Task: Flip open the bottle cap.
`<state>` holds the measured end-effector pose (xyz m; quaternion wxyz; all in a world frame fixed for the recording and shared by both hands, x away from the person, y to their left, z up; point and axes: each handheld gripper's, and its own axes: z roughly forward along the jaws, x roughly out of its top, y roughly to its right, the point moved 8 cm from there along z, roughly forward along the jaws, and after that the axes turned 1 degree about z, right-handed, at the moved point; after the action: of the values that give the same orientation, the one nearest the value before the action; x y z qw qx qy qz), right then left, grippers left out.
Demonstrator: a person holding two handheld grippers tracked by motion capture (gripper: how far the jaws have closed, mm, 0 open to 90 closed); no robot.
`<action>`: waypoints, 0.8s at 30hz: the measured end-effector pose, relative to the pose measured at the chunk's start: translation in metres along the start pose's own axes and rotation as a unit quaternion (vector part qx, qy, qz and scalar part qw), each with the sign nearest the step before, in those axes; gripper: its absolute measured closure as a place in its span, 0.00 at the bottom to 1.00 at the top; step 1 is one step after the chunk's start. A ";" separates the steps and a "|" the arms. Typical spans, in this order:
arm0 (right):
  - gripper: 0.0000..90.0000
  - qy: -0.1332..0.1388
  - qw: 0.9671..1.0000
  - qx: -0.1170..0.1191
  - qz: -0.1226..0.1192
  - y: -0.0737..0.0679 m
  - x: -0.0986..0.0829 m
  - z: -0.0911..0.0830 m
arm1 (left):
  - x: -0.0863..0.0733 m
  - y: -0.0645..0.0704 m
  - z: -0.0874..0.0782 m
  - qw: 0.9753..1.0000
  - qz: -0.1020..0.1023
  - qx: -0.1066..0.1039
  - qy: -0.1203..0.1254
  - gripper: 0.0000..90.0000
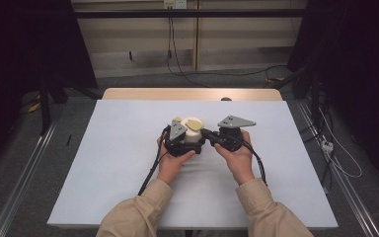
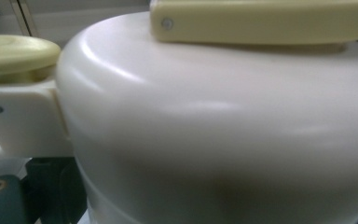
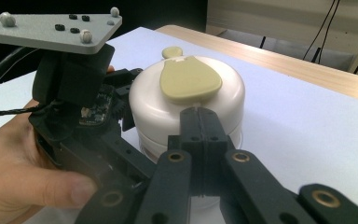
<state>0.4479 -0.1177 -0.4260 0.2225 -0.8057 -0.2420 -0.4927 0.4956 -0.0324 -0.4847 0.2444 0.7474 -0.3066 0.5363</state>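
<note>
Where the right gripper [image 3: 200, 122] rests closed and empty against the near wall of the cream pot [image 3: 186, 105], probably to brace it mid-table [image 1: 128, 148]. Beyond, left gripper [image 1: 180, 140] pressed to the pot's far side, grip impossible to tell; lid tab [image 3: 189, 79] untouched.

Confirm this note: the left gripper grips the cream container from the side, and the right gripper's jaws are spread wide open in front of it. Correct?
Not quite. The right gripper view shows the right gripper with its jaws pressed together, not spread, their tips at the side of the cream container. The rest stands: the left gripper is at the container's side.
</note>
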 end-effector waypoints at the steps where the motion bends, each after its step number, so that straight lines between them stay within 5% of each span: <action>1: 1.00 0.000 1.000 -0.001 0.000 0.000 0.000 0.000 | 0.000 0.000 0.000 1.000 0.001 0.000 0.000 0.06; 24: 1.00 -0.001 1.000 -0.002 -0.003 0.001 0.005 0.000 | 0.000 0.000 0.000 1.000 0.003 0.001 -0.002 0.06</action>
<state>0.4507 -0.1171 -0.4215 0.2194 -0.8059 -0.2434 -0.4931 0.4956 -0.0326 -0.4849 0.2414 0.7477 -0.3085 0.5362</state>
